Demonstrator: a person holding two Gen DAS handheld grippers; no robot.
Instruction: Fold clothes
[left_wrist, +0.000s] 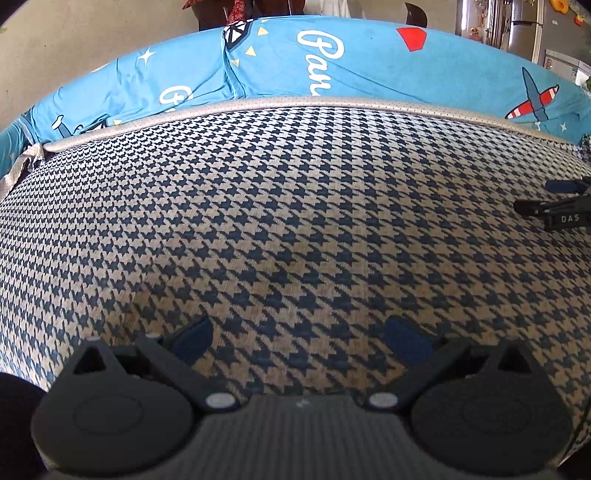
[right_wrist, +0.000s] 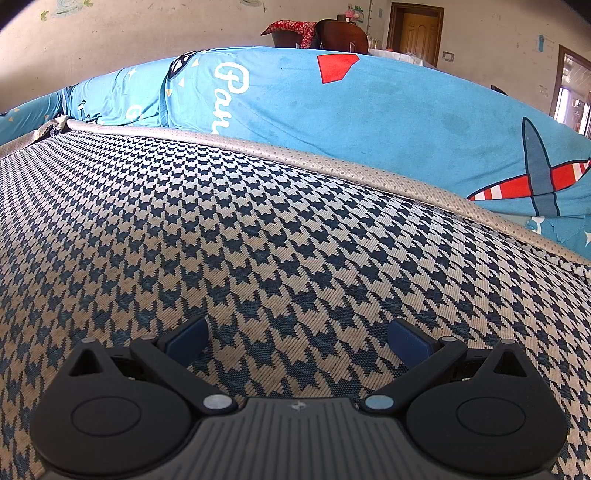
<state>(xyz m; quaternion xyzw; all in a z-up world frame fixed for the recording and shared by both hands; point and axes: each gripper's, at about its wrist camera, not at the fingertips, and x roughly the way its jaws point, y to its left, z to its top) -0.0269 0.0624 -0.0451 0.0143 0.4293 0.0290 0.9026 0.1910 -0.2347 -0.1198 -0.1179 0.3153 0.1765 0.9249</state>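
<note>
a blue printed sheet (right_wrist: 388, 110) lies bunched beyond the houndstooth mat (right_wrist: 258, 229). both the left tool (left_wrist: 299, 336) and right tool (right_wrist: 297, 341) hover over the mat, fingers spread wide, holding nothing.

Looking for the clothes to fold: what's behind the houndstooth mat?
Behind the houndstooth mat lies a blue printed sheet; farther back, a wooden chair. No loose garment shows; anything under either is hidden.

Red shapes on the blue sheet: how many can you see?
2 on the blue sheet: a plain red shape near its top edge, and the red-and-white striped plane lower down at the right. More may hide where the sheet runs out of view.
</note>
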